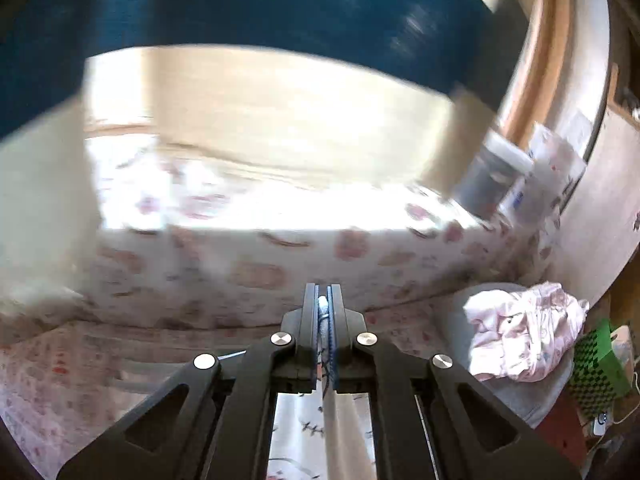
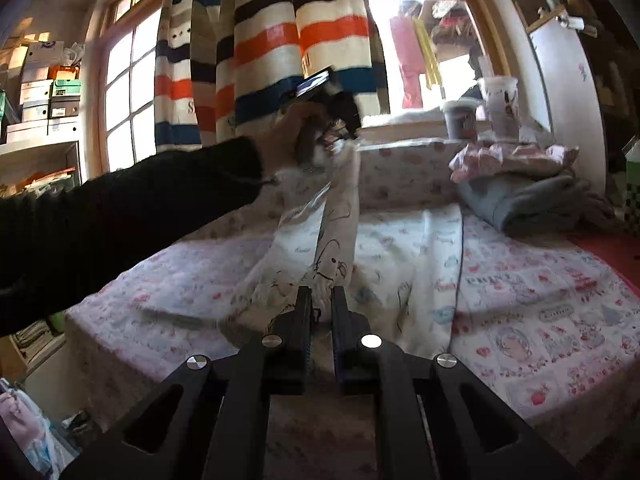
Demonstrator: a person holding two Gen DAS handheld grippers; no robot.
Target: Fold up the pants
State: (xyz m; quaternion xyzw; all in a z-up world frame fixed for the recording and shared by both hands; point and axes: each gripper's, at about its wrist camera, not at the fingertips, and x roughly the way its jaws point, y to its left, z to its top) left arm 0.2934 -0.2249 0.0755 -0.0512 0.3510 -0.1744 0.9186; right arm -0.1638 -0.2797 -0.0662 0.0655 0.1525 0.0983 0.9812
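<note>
Left gripper point(image 1: 323, 304): my fingers clenched on pants point(image 2: 336, 248) edge, raised at 12 o'clock.
Right gripper point(image 2: 321, 300): pinching the other end.
Progress: pants lifted off bed point(image 2: 540, 300), no fold laid yet.

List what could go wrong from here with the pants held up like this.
The left gripper pinches only a thin edge of the pants, so the cloth may slip out. The right gripper also grips little fabric. The lower part lies bunched on the bed, so the fold may come out crooked.
</note>
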